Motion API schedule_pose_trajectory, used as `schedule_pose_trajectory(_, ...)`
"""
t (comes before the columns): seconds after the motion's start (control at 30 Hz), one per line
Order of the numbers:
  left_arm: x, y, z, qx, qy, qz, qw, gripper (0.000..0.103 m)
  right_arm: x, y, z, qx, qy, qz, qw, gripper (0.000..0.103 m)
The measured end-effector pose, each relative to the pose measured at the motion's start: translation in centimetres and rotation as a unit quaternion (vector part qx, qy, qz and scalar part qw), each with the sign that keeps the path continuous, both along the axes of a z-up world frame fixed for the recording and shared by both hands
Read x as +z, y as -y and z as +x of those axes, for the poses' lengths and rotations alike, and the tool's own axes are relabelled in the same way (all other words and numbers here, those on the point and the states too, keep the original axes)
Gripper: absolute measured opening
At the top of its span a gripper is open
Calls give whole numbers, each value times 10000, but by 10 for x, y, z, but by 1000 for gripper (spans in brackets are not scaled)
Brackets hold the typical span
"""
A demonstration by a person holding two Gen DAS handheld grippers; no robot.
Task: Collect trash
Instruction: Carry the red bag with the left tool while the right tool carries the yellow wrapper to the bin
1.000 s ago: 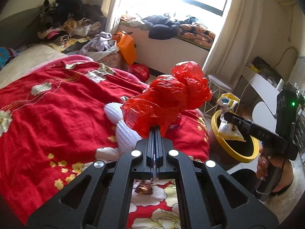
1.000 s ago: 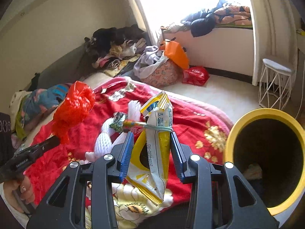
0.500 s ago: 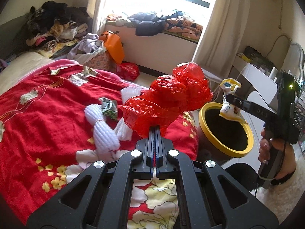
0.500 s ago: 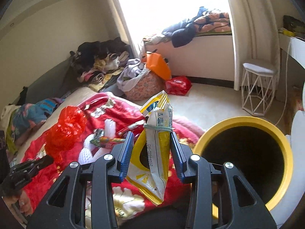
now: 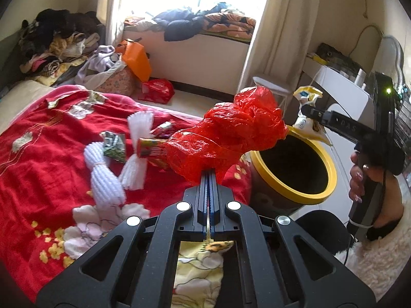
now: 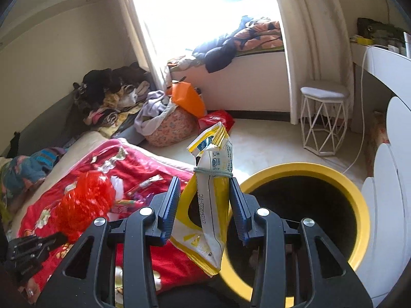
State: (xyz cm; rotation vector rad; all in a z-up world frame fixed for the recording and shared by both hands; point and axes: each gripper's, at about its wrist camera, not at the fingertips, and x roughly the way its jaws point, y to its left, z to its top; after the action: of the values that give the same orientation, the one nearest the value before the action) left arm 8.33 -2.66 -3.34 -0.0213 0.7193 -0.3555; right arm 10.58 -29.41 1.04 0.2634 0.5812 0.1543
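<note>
Clamping crinkly red plastic bag (image 5: 231, 138)

Red crinkled plastic bag (image 5: 231, 138); yellow-and-white snack packet (image 6: 210, 200) with blue patch; bin (image 5: 292, 169), black inside, yellow rim; red bedspread (image 5: 43, 159), white-and-yellow floral pattern; white yarn bundles (image 5: 105, 179).

Both grippers are matte black, with silver screws on angular, cut-out linkages. The right gripper (image 6: 204, 200) has blue ribbed pads (image 6: 169, 205). Its body carries a green light (image 5: 388, 91) and a black cable (image 5: 385, 179).
</note>
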Motion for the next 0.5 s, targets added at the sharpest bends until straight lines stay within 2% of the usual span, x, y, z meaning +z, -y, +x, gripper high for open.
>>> schedule_pose_trajectory(0.5, -18, 70, 17, -434, -116, 356, 9984, 0, -9, 60, -1, -687, -4, 161, 9975, 37)
